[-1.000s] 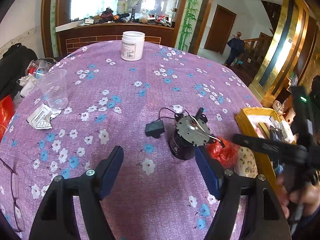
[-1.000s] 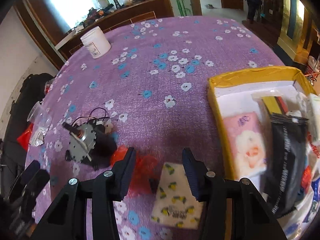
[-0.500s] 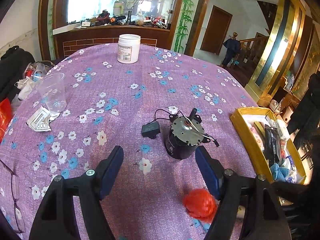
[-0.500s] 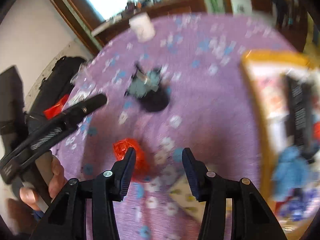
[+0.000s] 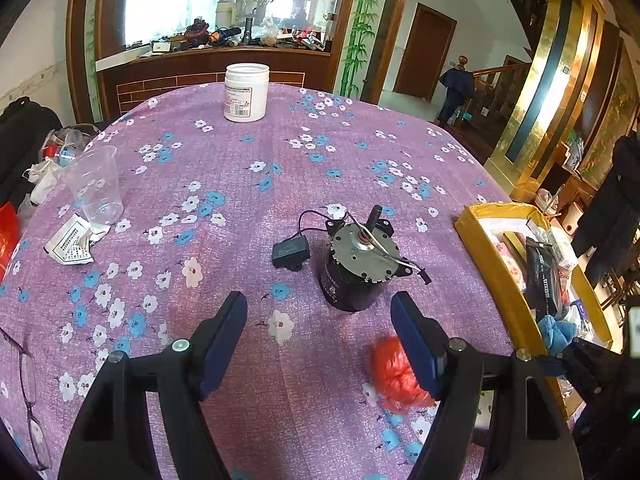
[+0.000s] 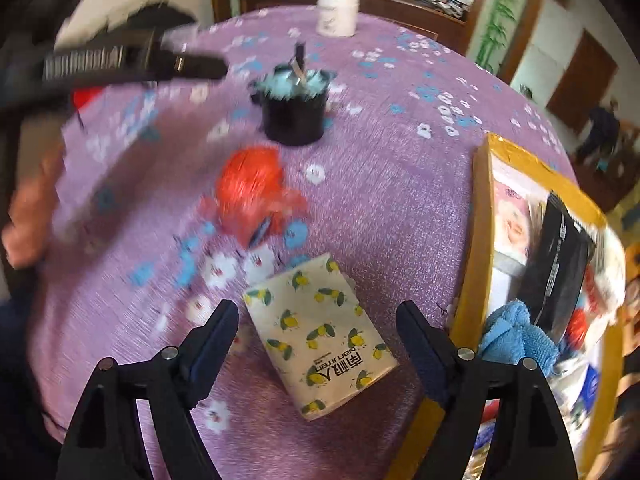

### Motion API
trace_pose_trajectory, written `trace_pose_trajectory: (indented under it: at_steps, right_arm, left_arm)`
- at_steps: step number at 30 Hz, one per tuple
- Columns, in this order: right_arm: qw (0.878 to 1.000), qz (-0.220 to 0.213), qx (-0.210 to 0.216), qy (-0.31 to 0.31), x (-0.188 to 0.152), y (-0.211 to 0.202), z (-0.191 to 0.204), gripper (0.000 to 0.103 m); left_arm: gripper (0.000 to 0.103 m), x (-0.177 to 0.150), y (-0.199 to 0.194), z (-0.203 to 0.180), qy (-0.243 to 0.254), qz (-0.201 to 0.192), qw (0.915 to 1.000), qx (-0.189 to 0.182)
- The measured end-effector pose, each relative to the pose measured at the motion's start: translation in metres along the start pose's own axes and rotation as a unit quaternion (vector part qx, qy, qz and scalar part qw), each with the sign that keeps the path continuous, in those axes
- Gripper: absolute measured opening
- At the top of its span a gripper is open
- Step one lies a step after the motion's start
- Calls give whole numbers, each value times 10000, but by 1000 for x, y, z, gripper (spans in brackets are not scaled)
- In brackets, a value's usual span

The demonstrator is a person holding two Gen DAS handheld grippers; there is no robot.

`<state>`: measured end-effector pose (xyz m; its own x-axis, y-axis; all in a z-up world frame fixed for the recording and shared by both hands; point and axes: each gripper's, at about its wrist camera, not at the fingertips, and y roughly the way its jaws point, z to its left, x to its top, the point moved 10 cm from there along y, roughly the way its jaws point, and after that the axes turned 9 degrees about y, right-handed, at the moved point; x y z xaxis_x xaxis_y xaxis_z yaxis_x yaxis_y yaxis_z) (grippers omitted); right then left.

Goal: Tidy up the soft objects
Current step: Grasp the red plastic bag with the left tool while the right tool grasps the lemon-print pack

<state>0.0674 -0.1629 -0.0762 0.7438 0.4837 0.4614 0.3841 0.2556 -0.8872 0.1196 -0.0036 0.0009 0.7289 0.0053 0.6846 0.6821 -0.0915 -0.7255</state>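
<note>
Purple floral cloth [image 5: 248,184] covers the round table, and on its left side a clear plastic cup [image 5: 96,186] and a torn foil packet [image 5: 70,240] are seen, with a white jar [image 5: 245,92] at the far edge. Nearer the middle a small electric motor [image 5: 360,268] is stood on end, its black capacitor [image 5: 291,251] lying just beside it. The left gripper [image 5: 320,340] is held released over bare cloth, nothing between its jaws; a crumpled red plastic bag [image 5: 394,376] lies just beside its right finger, partly hidden by it. Further right, the lemon-print tissue pack [image 6: 320,336] lies flat on the cloth, and the right gripper [image 6: 316,348] is poised directly over it. Its jaws have just been opening and are spread wide; the pack is seen between them, but the pads are not pressed on it. The pack's long axis is seen to run diagonally from upper left to lower right, so it is skewed to the line between the fingers, and some wrist roll is probably needed for the short sides to be spanned. The right hand is judged plainly the nearer. At the far right the yellow-rimmed box [image 6: 478,216], already holding a blue cloth [image 6: 516,332] and a black pouch [image 6: 560,264], is close beside the pack.
</note>
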Motion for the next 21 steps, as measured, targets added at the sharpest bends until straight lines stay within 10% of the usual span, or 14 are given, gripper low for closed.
trace_pose_trajectory:
  at_steps: [5,14,18,21]
  right_arm:
    - [9994,104,154,281,2,9,-8,58]
    - [9873,-484,-270,1490,65,19,-29,57]
    - [9842,-335,943,1461,61,24,19,57]
    - [9840,-555,698,1543,64,19,6,57]
  left_arm:
    - [73,0,1,2,-81,32,9999,-58]
    - [73,-2,4,1,-67,119,9999,-76]
    - [73,-9,13,4,-137,395,9990,-149]
    - [73,-11,13,5,-193,501,9982,-252]
